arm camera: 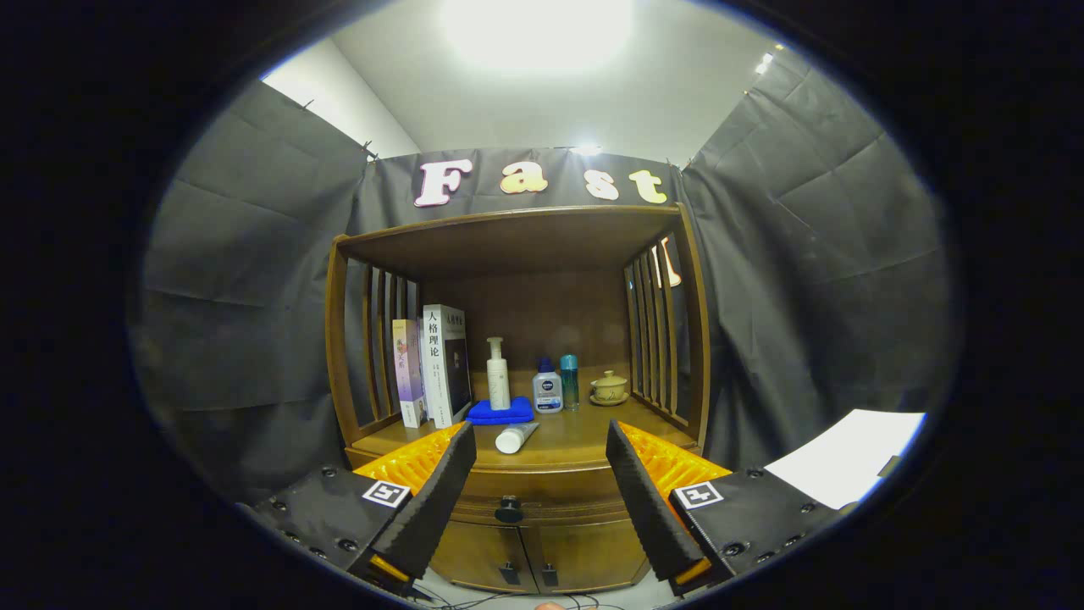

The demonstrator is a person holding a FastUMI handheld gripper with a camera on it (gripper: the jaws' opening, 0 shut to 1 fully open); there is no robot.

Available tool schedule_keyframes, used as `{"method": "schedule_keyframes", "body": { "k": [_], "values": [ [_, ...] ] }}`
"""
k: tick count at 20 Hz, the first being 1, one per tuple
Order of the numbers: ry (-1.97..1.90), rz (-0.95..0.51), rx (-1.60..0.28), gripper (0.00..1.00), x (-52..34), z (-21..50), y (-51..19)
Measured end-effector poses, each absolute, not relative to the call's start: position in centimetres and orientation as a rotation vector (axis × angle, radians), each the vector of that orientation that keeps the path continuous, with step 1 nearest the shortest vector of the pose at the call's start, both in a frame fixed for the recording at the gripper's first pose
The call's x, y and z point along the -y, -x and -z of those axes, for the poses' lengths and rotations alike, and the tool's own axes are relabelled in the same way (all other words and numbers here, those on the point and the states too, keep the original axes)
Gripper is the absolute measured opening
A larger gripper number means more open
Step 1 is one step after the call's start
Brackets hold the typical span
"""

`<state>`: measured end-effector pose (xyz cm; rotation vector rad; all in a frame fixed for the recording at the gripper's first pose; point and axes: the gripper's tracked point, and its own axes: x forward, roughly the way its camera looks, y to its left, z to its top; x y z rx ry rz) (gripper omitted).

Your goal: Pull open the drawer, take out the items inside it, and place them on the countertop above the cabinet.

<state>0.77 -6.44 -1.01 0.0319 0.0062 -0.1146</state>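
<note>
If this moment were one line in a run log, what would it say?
phase: approach | gripper: open, holding nothing | drawer: closed | drawer knob: ahead between fingers, untouched | countertop: white tube lying

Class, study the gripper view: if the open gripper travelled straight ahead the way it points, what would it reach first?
Probably the wooden cabinet's drawer front, near its dark round knob. The gripper is open, fingers apart, holding nothing, with the knob framed between them. Depth is unclear, so this is a judgement.

White book (446,363) standing on the counter (567,440) with spine characters 人格理论, other labels too small to read
</note>
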Motion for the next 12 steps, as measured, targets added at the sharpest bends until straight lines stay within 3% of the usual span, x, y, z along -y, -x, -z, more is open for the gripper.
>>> {"method": "schedule_keyframes", "body": {
  "k": [12],
  "values": [
    [-0.047, 0.108, -0.013, 0.97, 6.0, 1.45, -0.8]
  ]
}}
